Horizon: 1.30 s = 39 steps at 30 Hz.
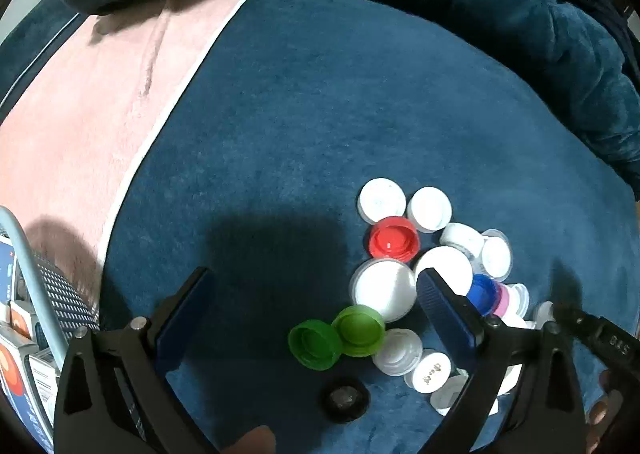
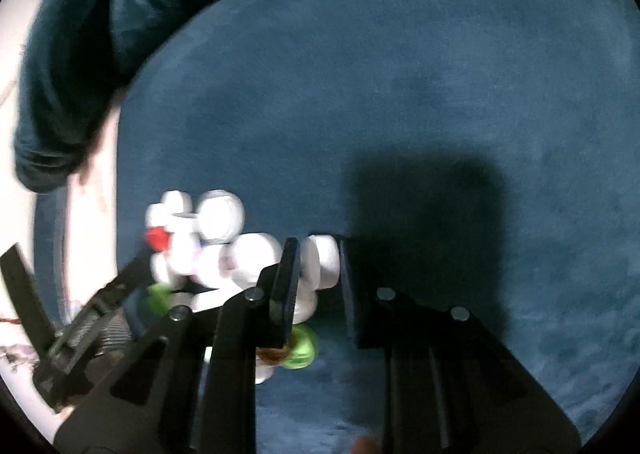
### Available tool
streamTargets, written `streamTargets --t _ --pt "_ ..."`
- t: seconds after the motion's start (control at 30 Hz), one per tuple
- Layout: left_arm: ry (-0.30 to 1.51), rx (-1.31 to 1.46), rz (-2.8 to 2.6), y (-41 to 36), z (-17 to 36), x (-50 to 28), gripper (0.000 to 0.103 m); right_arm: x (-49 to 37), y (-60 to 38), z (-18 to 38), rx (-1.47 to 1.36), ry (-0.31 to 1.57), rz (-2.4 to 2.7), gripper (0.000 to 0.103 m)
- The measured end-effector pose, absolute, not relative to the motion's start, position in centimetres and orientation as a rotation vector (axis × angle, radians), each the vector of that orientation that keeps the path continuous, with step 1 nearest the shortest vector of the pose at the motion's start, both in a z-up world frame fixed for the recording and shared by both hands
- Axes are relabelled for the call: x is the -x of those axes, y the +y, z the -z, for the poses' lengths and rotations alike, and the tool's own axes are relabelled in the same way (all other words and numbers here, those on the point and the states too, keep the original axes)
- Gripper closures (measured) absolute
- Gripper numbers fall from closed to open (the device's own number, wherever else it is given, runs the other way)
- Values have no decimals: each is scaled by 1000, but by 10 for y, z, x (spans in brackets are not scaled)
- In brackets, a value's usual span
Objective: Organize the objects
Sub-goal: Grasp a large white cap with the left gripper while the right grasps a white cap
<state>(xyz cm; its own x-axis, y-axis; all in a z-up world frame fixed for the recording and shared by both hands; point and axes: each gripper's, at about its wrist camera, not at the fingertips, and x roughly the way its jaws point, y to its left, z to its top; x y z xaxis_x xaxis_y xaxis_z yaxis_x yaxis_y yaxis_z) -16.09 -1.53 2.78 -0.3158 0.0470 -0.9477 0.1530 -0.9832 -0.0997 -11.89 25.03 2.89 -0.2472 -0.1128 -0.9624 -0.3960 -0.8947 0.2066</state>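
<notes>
Blue carpet [image 1: 300, 113], caps piled on it. Right tongs [image 2: 320, 266] are clamped on a white cap [image 2: 322, 262] at the pile's edge. Left tongs [image 1: 312, 306] hang wide open over two green caps [image 1: 336, 336], touching nothing. Basket [image 1: 60, 294] at left holds boxes.

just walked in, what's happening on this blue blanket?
A person with a gripper in each hand is sorting a pile of bottle caps on the blanket. The right gripper is shut on a white cap at the pile's edge. The left gripper is open above the two green caps, holding nothing. The red cap, blue cap and the other white ones lie loose.
</notes>
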Motion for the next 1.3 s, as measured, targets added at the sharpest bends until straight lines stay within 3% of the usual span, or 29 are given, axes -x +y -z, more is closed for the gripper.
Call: streamTargets --t 0.03,0.13,0.17,0.23,0.27,0.3,0.43,0.47,0.5,0.53,0.63,0.77,1.0,1.07,1.13,1.3 --pt "263 -1796 2482 -15 -28 161 3 118 252 -30 1781 590 -2250 81" --pt "275 -1792 2491 -17 -29 161 3 116 261 -28 1796 745 -2267 80" --pt "281 -1792 2494 -17 -29 161 3 117 260 -29 1799 741 -2278 75" --pt "287 -1794 2506 -17 -30 161 3 117 255 -32 1803 702 -2307 55" --pt "282 -1795 2511 -17 -31 161 3 117 252 -32 1812 702 -2321 39" --pt "272 -1796 2515 -17 -31 160 3 118 250 -31 1817 704 -2333 34" --pt "258 -1792 2523 -18 -34 159 3 124 238 -25 1871 602 -2318 35" --pt "256 -1795 2525 -18 -34 160 3 123 236 -18 1899 583 -2298 42" --pt "252 -1797 2529 -18 -34 161 3 123 235 -16 1911 570 -2289 67" --pt "245 -1801 2535 -16 -35 161 3 122 235 -15 1911 551 -2282 73" --pt "202 -1814 2560 -14 -34 163 3 122 243 -18 1872 634 -2297 73" --pt "59 -1891 2575 3 -31 164 10 122 253 -19 1866 703 -2293 73" --pt "-87 -1974 2565 19 -16 165 17 117 252 -20 1869 725 -2283 73" --pt "-68 -1984 2580 19 -10 167 28 115 250 -20 1871 733 -2286 73" --pt "-24 -2007 2583 16 -4 168 60 111 253 -21 1873 751 -2288 73" --pt "74 -2008 2592 7 -13 168 61 106 261 -27 1857 823 -2294 73"
